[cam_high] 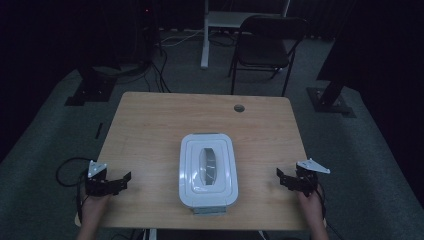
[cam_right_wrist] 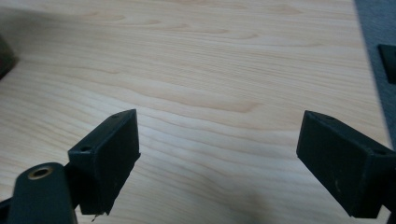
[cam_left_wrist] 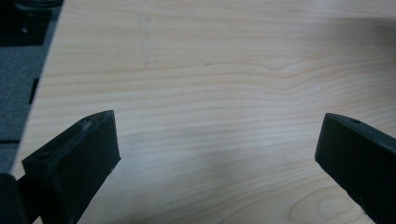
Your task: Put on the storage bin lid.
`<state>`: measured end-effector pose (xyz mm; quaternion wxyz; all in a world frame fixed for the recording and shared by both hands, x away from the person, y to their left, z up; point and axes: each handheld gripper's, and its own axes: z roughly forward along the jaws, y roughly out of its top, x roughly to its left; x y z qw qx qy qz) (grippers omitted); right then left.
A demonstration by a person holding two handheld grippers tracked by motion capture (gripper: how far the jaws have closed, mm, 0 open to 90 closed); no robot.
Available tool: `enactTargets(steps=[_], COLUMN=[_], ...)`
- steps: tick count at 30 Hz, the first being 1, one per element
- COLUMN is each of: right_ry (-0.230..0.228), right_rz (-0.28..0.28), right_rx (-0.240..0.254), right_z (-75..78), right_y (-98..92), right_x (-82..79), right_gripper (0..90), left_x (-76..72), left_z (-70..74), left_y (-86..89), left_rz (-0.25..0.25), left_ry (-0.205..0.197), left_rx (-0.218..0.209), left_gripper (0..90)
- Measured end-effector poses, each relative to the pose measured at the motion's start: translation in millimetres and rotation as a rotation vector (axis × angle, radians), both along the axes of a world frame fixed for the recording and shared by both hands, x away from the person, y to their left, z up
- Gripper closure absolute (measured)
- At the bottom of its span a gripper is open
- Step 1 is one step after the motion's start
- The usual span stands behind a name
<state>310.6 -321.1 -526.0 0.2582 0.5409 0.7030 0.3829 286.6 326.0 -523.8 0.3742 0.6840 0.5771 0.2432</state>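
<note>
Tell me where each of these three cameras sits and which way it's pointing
High view: above the person's side, facing forward and down on the table and white box; both hands and grippers show.
Left gripper view: rides the left gripper, looking along its open jaws at bare wood near the table's edge.
Right gripper view: rides the right gripper, open jaws over wood.
Shared: both gripper views show the same tabletop.

The left gripper (cam_left_wrist: 217,154) hangs over the bare pale wood-grain tabletop (cam_left_wrist: 224,70), its black jaws spread wide at 7 and 4 o'clock; grey carpeted floor (cam_left_wrist: 18,70) shows at 10 o'clock.
</note>
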Motion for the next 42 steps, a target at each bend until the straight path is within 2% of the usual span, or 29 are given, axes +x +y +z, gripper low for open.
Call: enactTargets(steps=[4, 8, 10, 14, 16, 19, 22, 25, 27, 31, 33, 38, 42], right_ry=[0.012, 0.033, 0.040, 0.056, 0.070, 0.088, 0.081, 0.106, 0.144, 0.144, 0.145, 0.146, 0.147], right_rz=[-0.056, -0.101, -0.126, -0.172, -0.179, -0.183, -0.191, -0.203, -0.213, -0.222, -0.231, -0.241, -0.239], right_rx=[-0.019, -0.060, -0.058, -0.042, -0.029, -0.051, -0.052, -0.056, -0.057, -0.063, -0.061, -0.061, -0.062], right_z=[-3.0, -10.0, -12.4, -16.1, -18.9, -22.6, -22.4, -23.1, -24.4, -24.4, -24.4, -24.4, -24.4], right_y=[-6.1, -8.3, -10.0, -11.6, -11.9, -10.7, -10.0, -10.1, -10.1, -9.7, -9.2, -8.8, -8.9], right_x=[-3.8, -6.2, -6.3, -5.9, -4.9, -2.7, -1.5, 0.5, 2.8, 4.0, 4.7, 8.0, 8.7], right_gripper=[12.7, 12.7, 12.7, 12.7, 12.7, 12.7, 12.7, 12.7, 13.0, 12.6, 12.6, 12.2, 12.3], left_x=[-6.0, -9.3, -10.1, -9.6, -8.7, -7.4, -6.4, -5.4, -4.9, -4.6, -4.2, -0.9, 0.7], left_z=[-0.8, -2.4, -4.7, -9.3, -11.5, -14.6, -17.9, -18.8, -19.7, -20.7, -22.0, -22.4, -22.4], left_y=[7.2, 12.0, 14.1, 15.2, 15.1, 15.0, 13.5, 10.6, 9.6, 8.4, 6.6, 6.5, 6.5], left_rz=[0.034, 0.073, 0.095, 0.108, 0.107, 0.117, 0.123, 0.132, 0.136, 0.141, 0.144, 0.196, 0.206], left_ry=[0.008, 0.039, 0.058, 0.099, 0.109, 0.134, 0.154, 0.163, 0.164, 0.160, 0.155, 0.155, 0.155], left_rx=[0.009, 0.030, 0.037, 0.050, 0.050, 0.045, 0.055, 0.075, 0.091, 0.109, 0.134, 0.129, 0.129], left_gripper=[0.4, 0.4, 0.4, 0.4, 0.4, 0.4, 0.4, 0.4, 0.4, 0.4, 0.5, 0.5, 0.4])
